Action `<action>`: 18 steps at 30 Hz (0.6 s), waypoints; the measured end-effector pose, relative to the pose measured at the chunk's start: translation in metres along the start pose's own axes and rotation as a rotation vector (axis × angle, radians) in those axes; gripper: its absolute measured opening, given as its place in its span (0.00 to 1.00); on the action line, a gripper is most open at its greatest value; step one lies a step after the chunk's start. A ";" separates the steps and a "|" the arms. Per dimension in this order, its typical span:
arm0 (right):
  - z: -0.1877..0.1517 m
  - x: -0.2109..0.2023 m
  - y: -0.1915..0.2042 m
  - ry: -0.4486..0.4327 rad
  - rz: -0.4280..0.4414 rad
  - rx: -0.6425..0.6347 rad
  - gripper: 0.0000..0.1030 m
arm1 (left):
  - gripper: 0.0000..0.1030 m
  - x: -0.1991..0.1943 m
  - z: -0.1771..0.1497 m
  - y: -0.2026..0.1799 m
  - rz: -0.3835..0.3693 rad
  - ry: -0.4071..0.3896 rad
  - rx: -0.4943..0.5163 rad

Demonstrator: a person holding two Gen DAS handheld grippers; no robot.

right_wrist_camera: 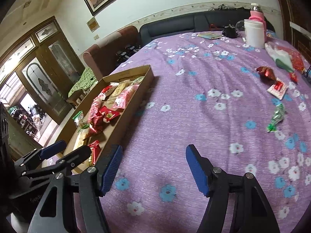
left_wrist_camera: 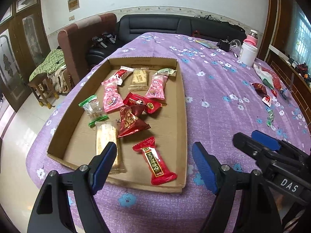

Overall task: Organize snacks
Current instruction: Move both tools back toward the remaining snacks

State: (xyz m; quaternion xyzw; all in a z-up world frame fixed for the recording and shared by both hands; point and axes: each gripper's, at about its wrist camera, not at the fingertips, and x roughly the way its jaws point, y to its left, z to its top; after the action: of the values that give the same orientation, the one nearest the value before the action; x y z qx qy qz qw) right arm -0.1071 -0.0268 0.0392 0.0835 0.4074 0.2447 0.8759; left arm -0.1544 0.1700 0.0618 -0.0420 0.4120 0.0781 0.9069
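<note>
A shallow cardboard tray (left_wrist_camera: 181, 101) on the purple flowered cloth holds several snack packets: pink, red, beige and clear ones. A red bar packet (left_wrist_camera: 155, 161) lies nearest its front edge. My left gripper (left_wrist_camera: 153, 153) is open and empty, hovering above that packet. My right gripper (right_wrist_camera: 153, 155) is open and empty over bare cloth, to the right of the tray (right_wrist_camera: 134, 104). Loose snacks lie far right on the cloth: a dark red packet (right_wrist_camera: 266, 72), a small red-and-white sachet (right_wrist_camera: 278, 88) and a green candy (right_wrist_camera: 277, 117).
A white jar (right_wrist_camera: 253, 33), a pink-topped bottle (right_wrist_camera: 256, 12), a black object (right_wrist_camera: 229, 31) and a plastic bag (right_wrist_camera: 281, 58) sit at the table's far side. A dark sofa (left_wrist_camera: 155, 26) and a brown armchair (left_wrist_camera: 77, 44) stand behind the table.
</note>
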 end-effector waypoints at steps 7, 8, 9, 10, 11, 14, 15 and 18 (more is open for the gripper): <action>0.008 -0.034 -0.041 -0.041 -0.150 -0.038 0.72 | 0.77 0.002 0.003 0.010 -0.046 0.032 -0.035; 0.010 -0.036 -0.047 -0.041 -0.165 -0.035 0.72 | 0.77 0.002 0.004 0.011 -0.049 0.030 -0.041; 0.012 -0.042 -0.057 -0.043 -0.187 -0.028 0.72 | 0.77 0.002 0.006 0.012 -0.057 0.026 -0.049; 0.014 -0.050 -0.070 -0.052 -0.218 -0.018 0.72 | 0.77 0.001 0.008 0.013 -0.067 0.021 -0.053; 0.016 -0.056 -0.077 -0.058 -0.236 -0.012 0.72 | 0.77 -0.001 0.010 0.013 -0.079 0.013 -0.055; 0.019 -0.076 -0.104 -0.091 -0.306 0.024 0.72 | 0.77 -0.004 0.019 0.009 -0.123 -0.011 -0.041; 0.020 -0.084 -0.114 -0.106 -0.325 0.044 0.72 | 0.77 -0.003 0.021 0.009 -0.157 -0.011 -0.045; 0.021 -0.103 -0.138 -0.143 -0.370 0.098 0.73 | 0.77 0.010 0.025 0.007 -0.236 0.037 -0.086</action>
State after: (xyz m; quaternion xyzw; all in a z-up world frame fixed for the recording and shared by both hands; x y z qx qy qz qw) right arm -0.0980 -0.1965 0.0738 0.0670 0.3639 0.0527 0.9275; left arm -0.1303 0.1817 0.0705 -0.1302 0.4170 -0.0122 0.8995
